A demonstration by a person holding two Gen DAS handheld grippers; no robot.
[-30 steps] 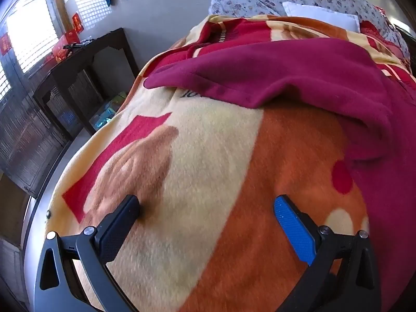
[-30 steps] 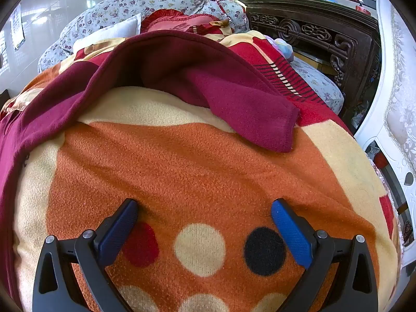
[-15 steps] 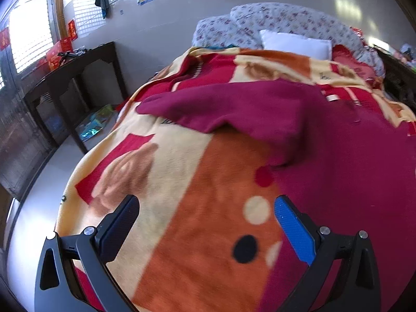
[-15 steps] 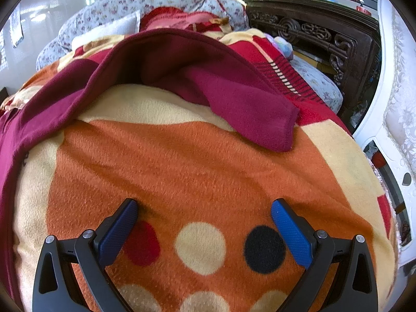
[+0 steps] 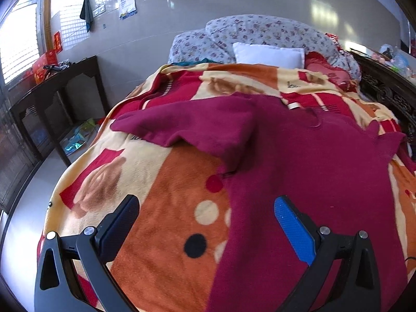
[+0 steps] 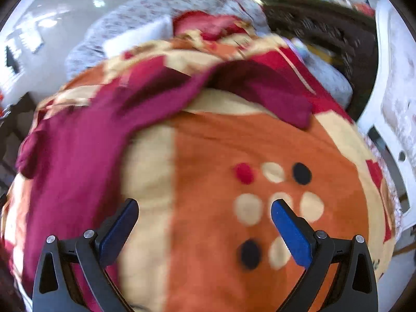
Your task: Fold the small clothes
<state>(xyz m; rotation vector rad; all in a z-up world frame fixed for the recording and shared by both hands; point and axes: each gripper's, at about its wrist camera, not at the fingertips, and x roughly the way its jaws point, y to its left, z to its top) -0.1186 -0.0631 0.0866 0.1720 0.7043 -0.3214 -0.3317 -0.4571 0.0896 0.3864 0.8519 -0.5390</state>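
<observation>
A dark red knit sweater (image 5: 306, 161) lies spread on the patterned blanket (image 5: 166, 208), one sleeve (image 5: 182, 124) stretched to the left. My left gripper (image 5: 206, 215) hovers open above the sweater's left hem edge, holding nothing. In the right wrist view, which is blurred, the same sweater (image 6: 78, 150) lies at the left and its other sleeve (image 6: 280, 96) reaches right. My right gripper (image 6: 205, 214) is open over the bare orange blanket (image 6: 221, 156), clear of the sweater.
Floral pillows (image 5: 260, 33) and a white pillow (image 5: 267, 54) sit at the bed's head. A dark wooden side table (image 5: 52, 85) stands left of the bed. A carved dark headboard (image 6: 325, 31) and a white chair (image 6: 392, 83) stand on the right.
Both grippers have pulled up and back from the blanket. The left view swung right, bringing the sweater's body under it. The right view swung left and is blurred by motion.
</observation>
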